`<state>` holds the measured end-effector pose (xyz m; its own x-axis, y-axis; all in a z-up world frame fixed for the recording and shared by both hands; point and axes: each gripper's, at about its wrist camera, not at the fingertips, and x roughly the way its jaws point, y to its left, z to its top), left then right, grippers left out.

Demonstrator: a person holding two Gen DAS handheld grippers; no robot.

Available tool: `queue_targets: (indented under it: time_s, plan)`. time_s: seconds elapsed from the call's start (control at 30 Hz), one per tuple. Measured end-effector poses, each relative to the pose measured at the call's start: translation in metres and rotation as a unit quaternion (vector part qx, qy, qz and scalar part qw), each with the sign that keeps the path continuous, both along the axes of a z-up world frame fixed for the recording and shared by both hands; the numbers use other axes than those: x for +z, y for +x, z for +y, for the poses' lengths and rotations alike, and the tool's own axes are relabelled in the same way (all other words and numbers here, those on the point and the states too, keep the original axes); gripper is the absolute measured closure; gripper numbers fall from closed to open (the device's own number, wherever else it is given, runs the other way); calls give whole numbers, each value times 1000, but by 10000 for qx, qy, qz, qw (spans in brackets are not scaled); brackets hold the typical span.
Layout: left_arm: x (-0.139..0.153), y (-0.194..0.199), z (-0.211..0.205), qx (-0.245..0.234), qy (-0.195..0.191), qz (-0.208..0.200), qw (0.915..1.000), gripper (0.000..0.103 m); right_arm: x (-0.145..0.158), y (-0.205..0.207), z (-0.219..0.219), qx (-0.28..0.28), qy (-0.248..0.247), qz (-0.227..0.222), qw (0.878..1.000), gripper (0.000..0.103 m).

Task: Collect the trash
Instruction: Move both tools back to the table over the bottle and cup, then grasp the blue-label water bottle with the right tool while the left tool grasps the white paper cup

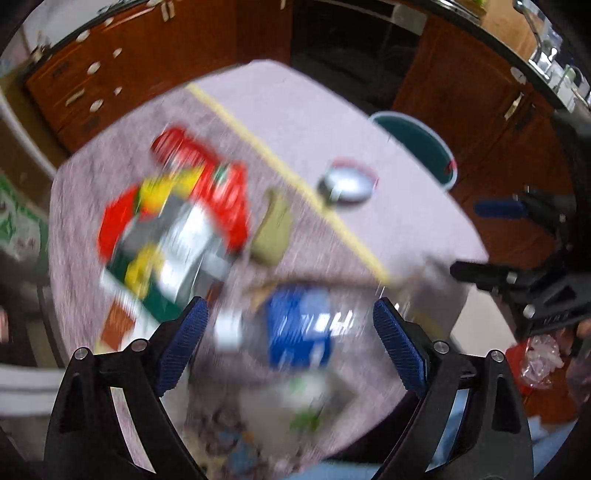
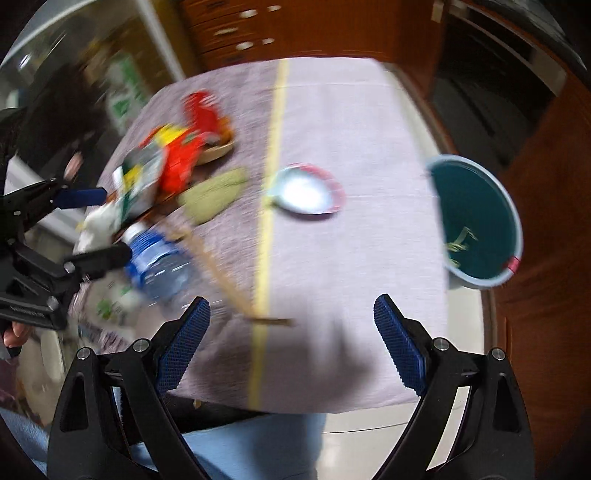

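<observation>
Trash lies on a table under a grey-pink cloth. My left gripper hangs open over a clear bottle with a blue label, its pads apart from it. Beyond it sit a heap of red and yellow wrappers, an olive pouch and a foil lid. My right gripper is open and empty above bare cloth near the front edge, with a wooden stick just ahead. A teal bucket stands on the floor to the right. Both views are blurred.
Brown wooden cabinets and a dark oven front line the far side. A wooden dish lies under the red wrappers. A greenish scrap lies inside the bucket. The person's light blue clothing shows at the table's near edge.
</observation>
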<state>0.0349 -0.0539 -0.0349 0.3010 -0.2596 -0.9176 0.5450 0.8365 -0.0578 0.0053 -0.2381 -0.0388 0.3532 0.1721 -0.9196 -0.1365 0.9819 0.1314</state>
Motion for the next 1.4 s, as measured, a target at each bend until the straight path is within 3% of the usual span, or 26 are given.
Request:
queue_targets:
  time_s: [0.3, 0.33, 0.4, 0.5, 0.7, 0.83, 1.07, 1.13, 1.27, 1.4]
  plan:
    - [-36, -57, 64, 390, -223, 407, 9982, 12, -3, -10, 69, 854, -38, -54, 9963, 18]
    - [-40, -61, 67, 422, -274, 465, 9977, 12, -4, -7, 77, 990, -72, -68, 9950, 21]
    - [-47, -68, 73, 489, -359, 530, 9967, 12, -9, -3, 92, 1183, -106, -39, 9929, 39]
    - [-58, -74, 80, 577, -459, 654, 9951, 12, -16, 6, 109, 1391, -149, 101, 9901, 50]
    - [-77, -70, 86, 790, -321, 723, 9937, 12, -32, 18, 118, 1488, -298, 358, 9878, 48]
    - [-80, -56, 93, 1057, -364, 690, 9913, 12, -35, 18, 115, 1476, -134, 561, 9874, 41]
    - [-77, -32, 110, 1508, -481, 647, 9853, 12, -58, 21, 111, 1263, 247, 1016, 9865, 41]
    - [-69, -36, 113, 1455, -652, 602, 9854, 12, -63, 25, 108, 1143, 378, 1086, 9868, 41]
    - [-57, -47, 112, 1164, -612, 376, 9906, 12, -75, 33, 104, 1022, 647, 1226, 9851, 42]
    - [-55, -49, 101, 866, -602, 347, 9938, 12, -74, 30, 107, 1084, 599, 1083, 9864, 43]
